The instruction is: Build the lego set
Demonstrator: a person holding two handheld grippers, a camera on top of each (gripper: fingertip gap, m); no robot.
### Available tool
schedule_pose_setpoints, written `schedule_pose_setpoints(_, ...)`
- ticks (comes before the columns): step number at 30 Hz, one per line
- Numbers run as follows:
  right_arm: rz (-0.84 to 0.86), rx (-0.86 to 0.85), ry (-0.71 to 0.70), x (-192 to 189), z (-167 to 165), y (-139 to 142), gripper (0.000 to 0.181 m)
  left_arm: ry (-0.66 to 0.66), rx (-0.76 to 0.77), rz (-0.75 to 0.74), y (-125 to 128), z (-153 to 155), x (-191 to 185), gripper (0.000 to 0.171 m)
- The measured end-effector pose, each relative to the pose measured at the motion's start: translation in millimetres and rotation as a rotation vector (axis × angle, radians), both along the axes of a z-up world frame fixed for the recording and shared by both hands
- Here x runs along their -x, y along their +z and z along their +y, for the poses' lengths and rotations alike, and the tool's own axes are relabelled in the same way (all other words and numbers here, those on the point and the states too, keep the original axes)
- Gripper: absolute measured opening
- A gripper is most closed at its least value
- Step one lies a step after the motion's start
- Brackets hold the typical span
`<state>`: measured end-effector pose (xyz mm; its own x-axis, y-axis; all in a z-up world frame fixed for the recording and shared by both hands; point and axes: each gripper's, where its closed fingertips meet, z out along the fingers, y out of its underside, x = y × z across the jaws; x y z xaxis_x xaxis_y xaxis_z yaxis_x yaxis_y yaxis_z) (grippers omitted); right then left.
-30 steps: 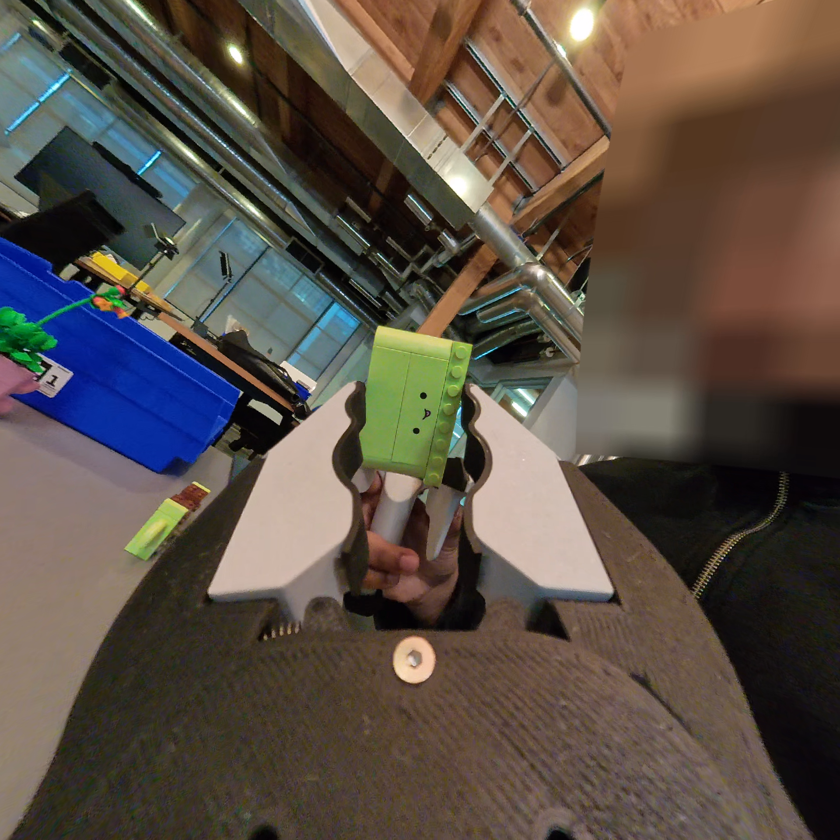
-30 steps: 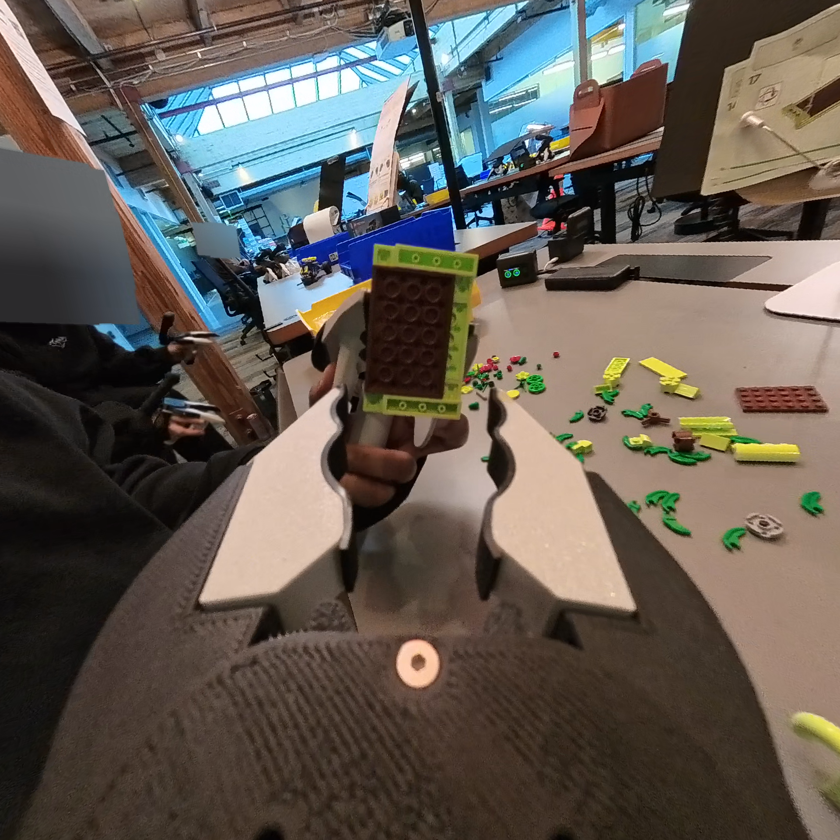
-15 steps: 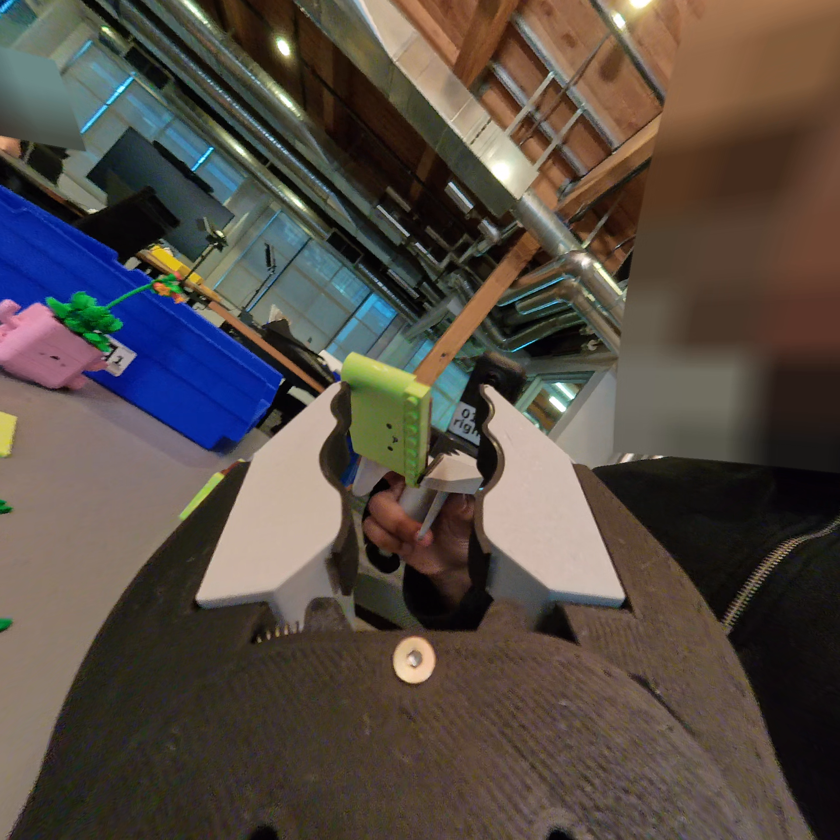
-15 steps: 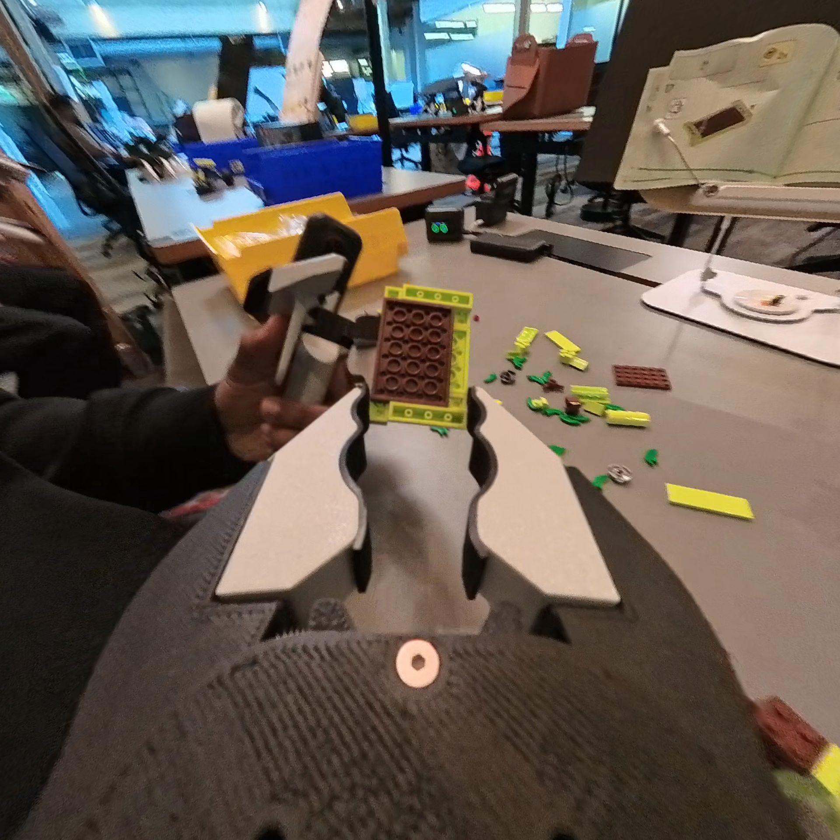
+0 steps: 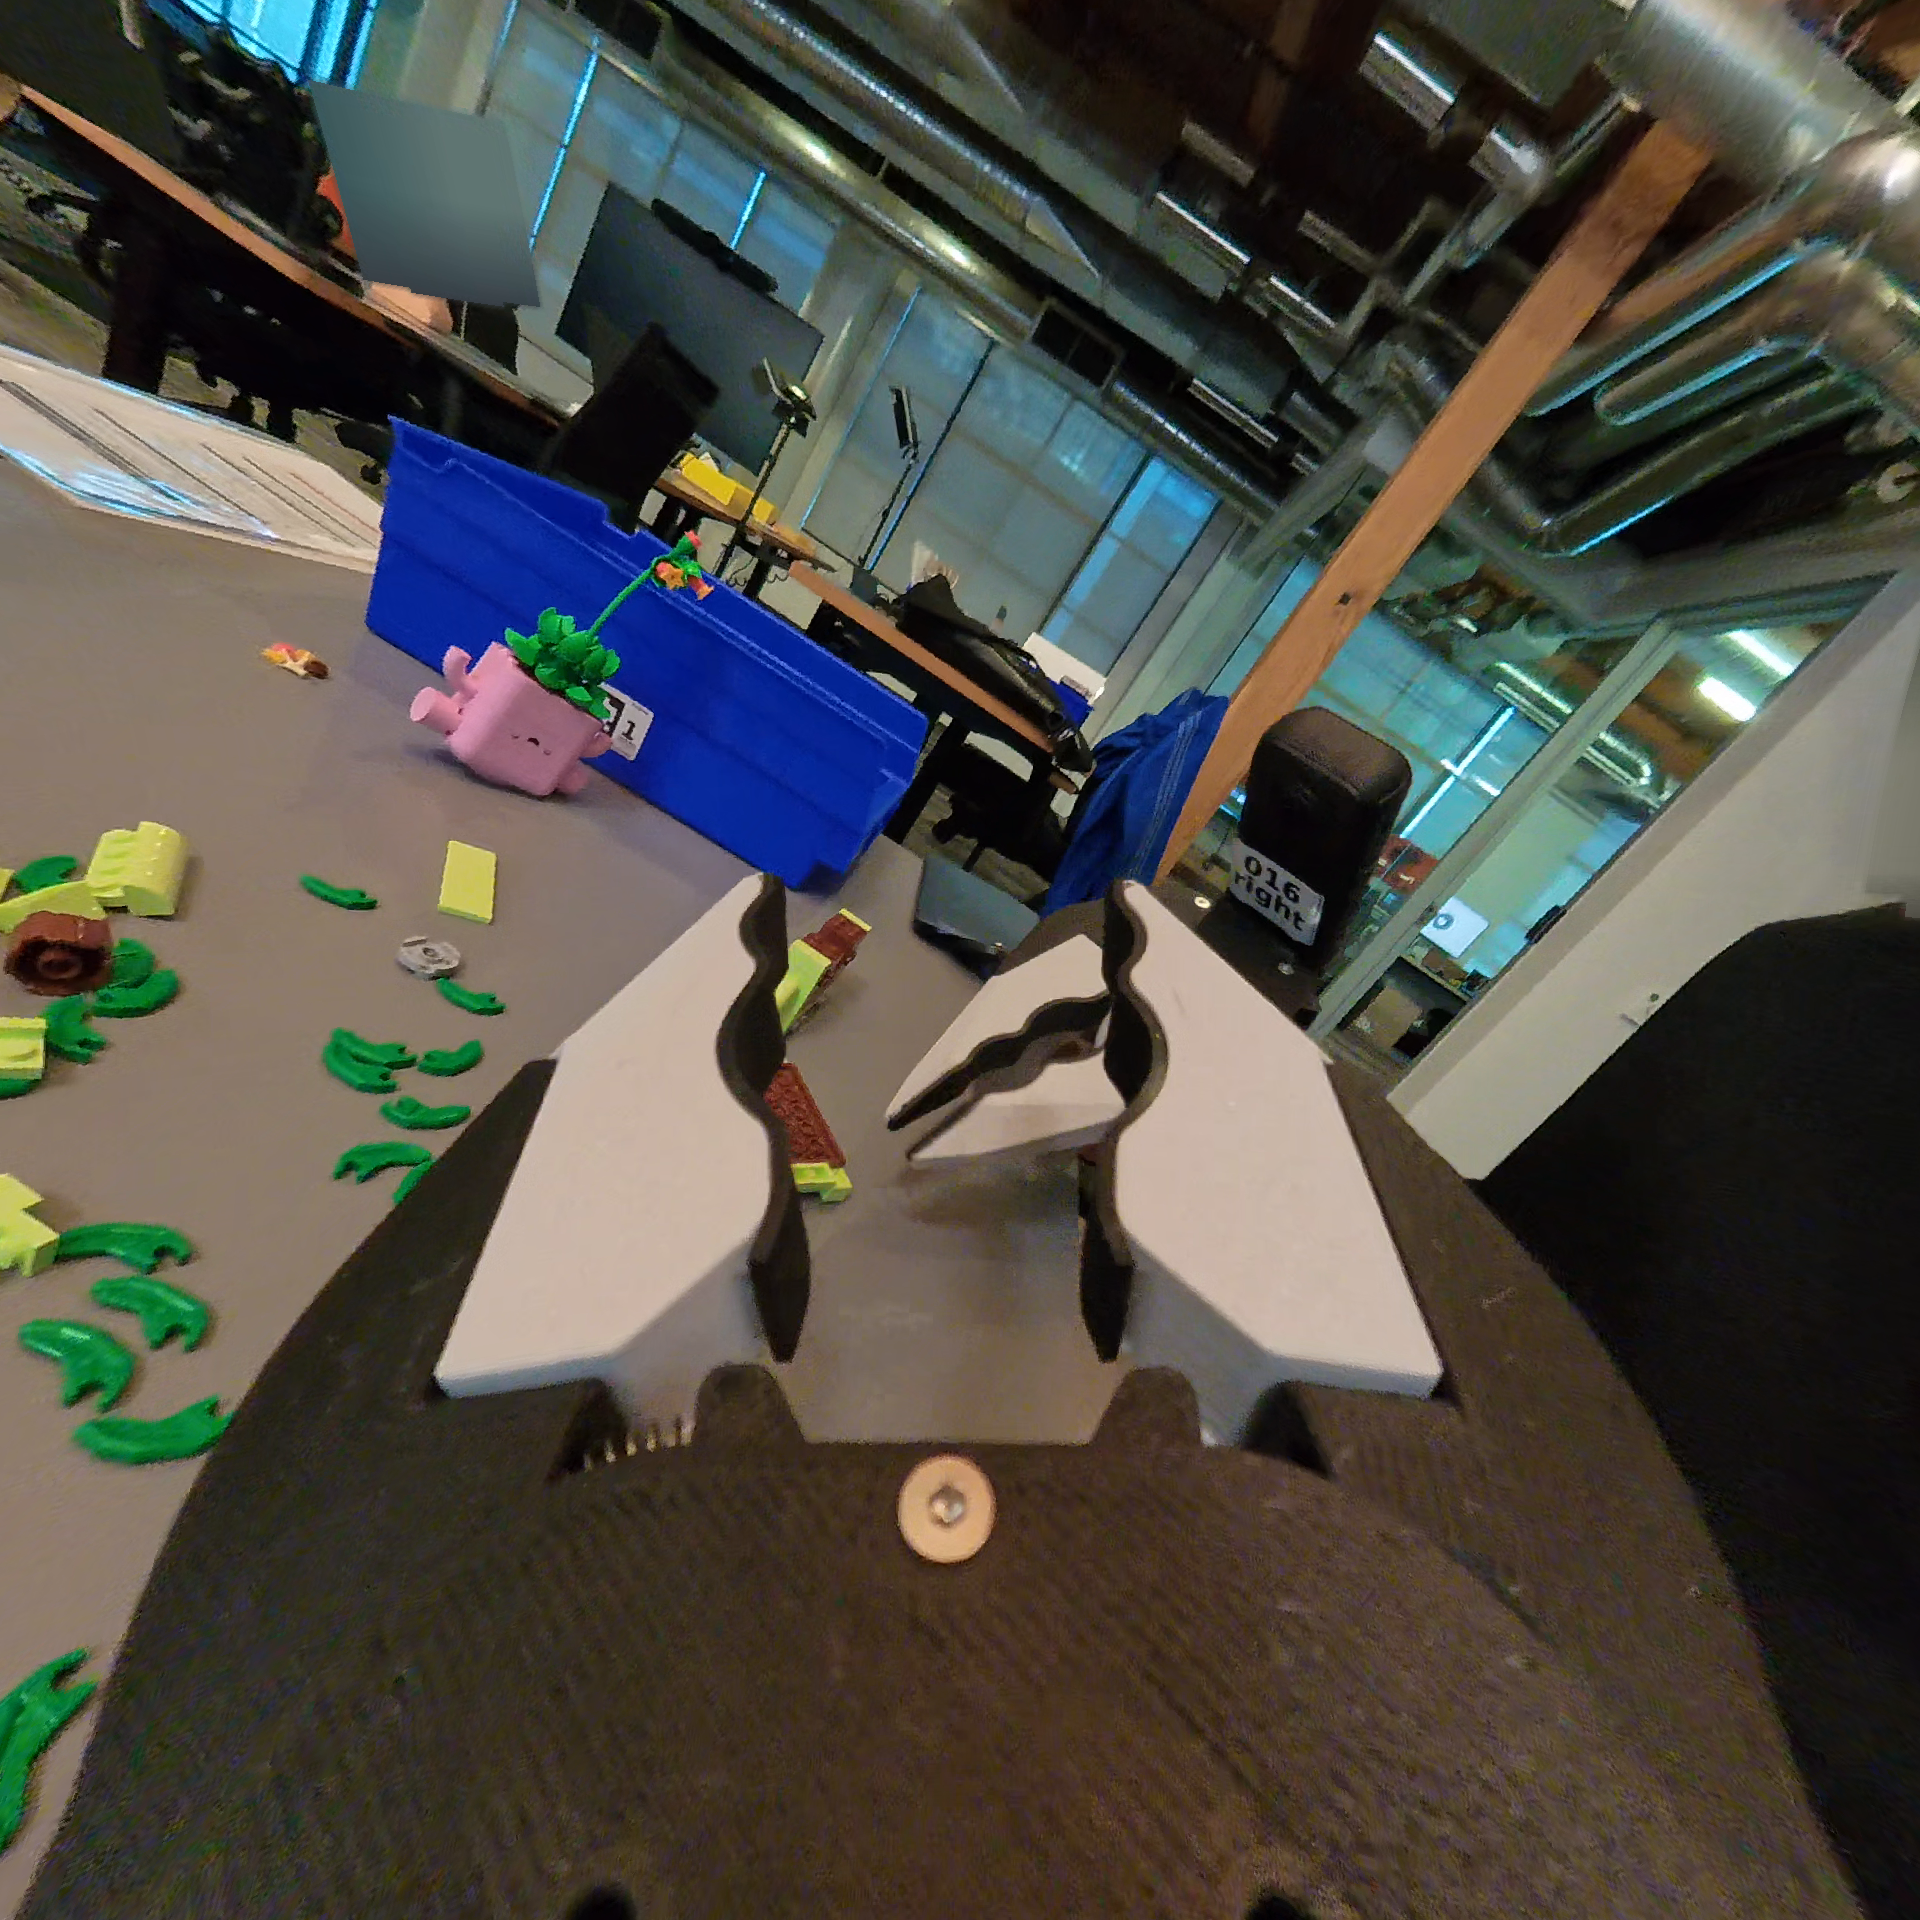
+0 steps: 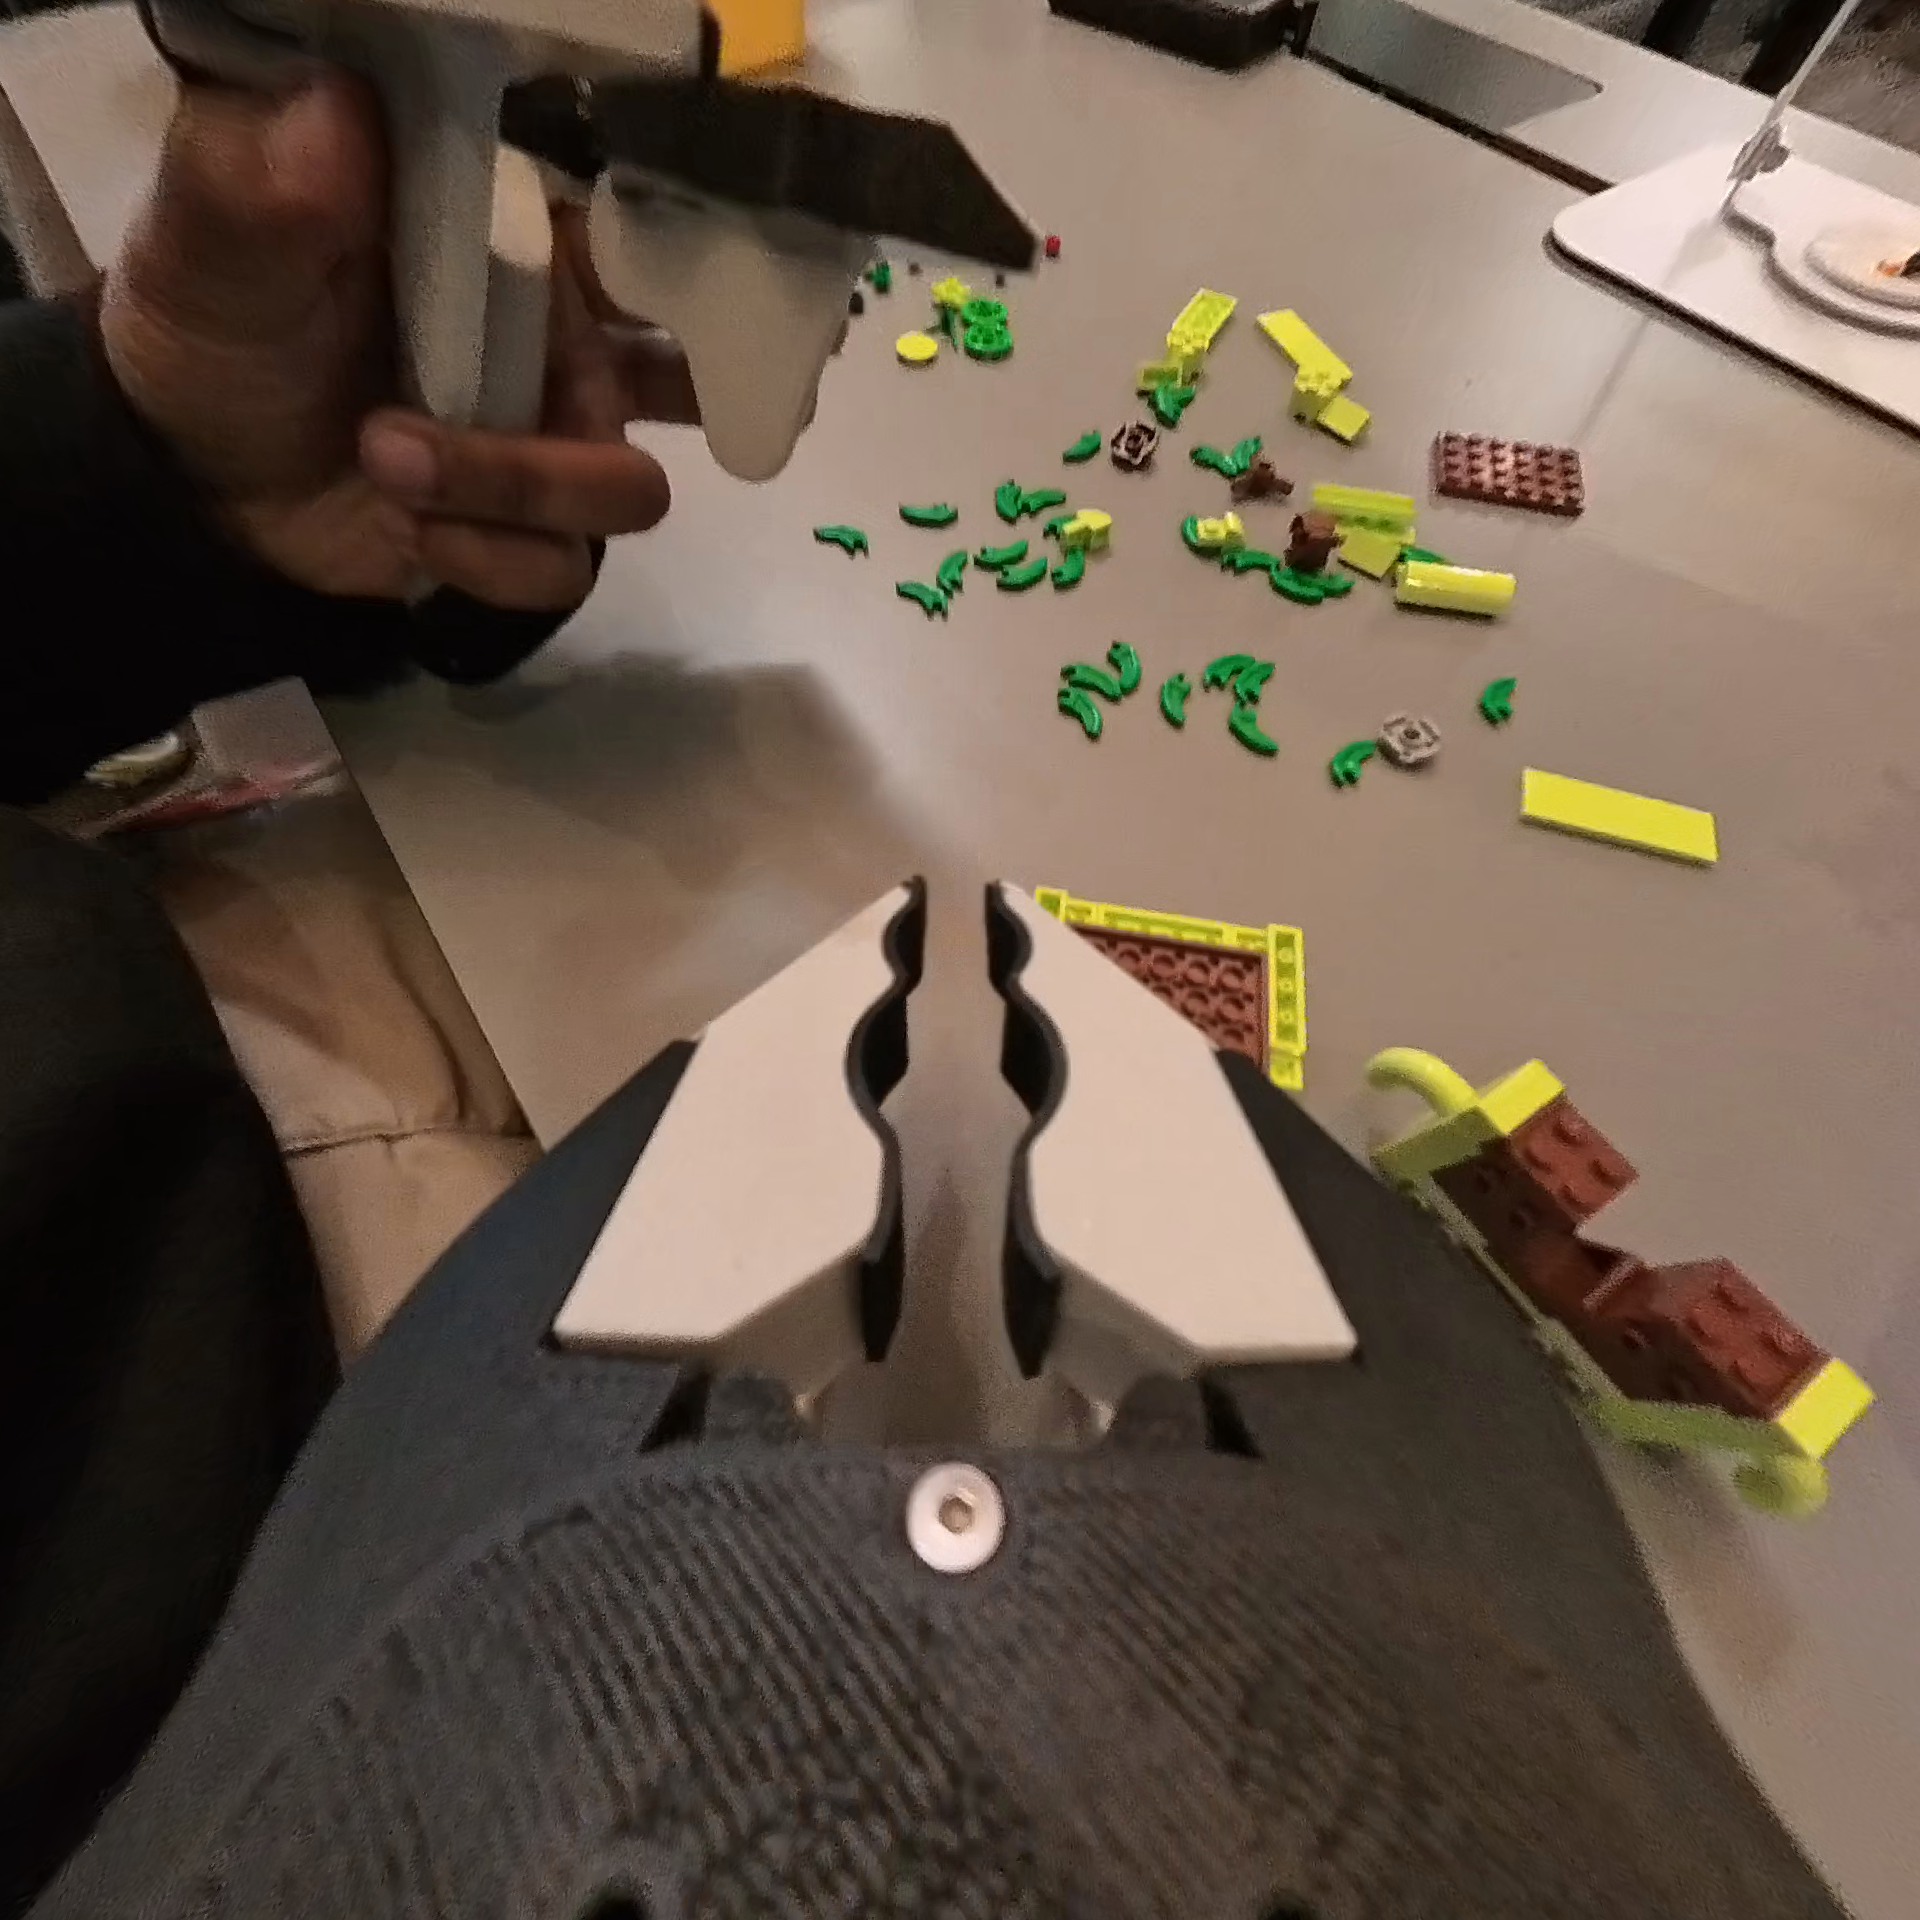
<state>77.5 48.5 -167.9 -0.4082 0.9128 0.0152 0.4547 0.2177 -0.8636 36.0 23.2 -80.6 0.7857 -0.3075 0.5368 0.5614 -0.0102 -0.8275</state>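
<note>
A smooth grey desk (image 6: 1143, 156) with a matte top fills most of both views, under a ceiling of timber beams and ribbed metal ducts. Along its far edge in the left wrist view stands a long glossy blue plastic bin (image 5: 665, 675), and just in front of it a finished pink boxy lego pot (image 5: 514, 717) topped with a tuft of green leaves and a thin arching stem. The left gripper (image 5: 940, 1029), with pale grey wedge-shaped fingers lined by wavy black pads on a ridged black printed body, is held wide apart and empty. The right gripper (image 6: 954, 914), of the same build, has its tips narrowed to a slim gap with nothing between them, low over the desk near its front edge. Touching the outer side of its right finger lies the lego build's flat panel (image 6: 1205, 977): a brown studded plate framed by lime-green strips, lying flat on the desk. Just beside it toward the near right corner sits a stepped brown-brick block (image 6: 1621, 1278) on a lime base with curled lime hooks, blurred. Toward the desk's middle a long smooth lime tile (image 6: 1616, 829) lies alone, beyond it a small brown studded plate (image 6: 1509, 486), and around these many small curved glossy green leaf pieces (image 6: 1101, 686) lie scattered.
</note>
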Motion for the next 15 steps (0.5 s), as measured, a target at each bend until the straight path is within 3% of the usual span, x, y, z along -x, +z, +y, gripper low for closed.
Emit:
schedule_pose_setpoints(9, -0.011, -0.006, -0.065, -9.9, 16.9, -13.1, 0.030, 0.014, 0.042, -0.009, -11.8, 4.0, 4.6, 0.056)
schedule_pose_setpoints(15, 0.000, 0.025, -0.093, -8.4, 23.3, -12.3, 0.028, 0.022, 0.091, 0.034, -23.4, 9.4, 0.5, 0.055)
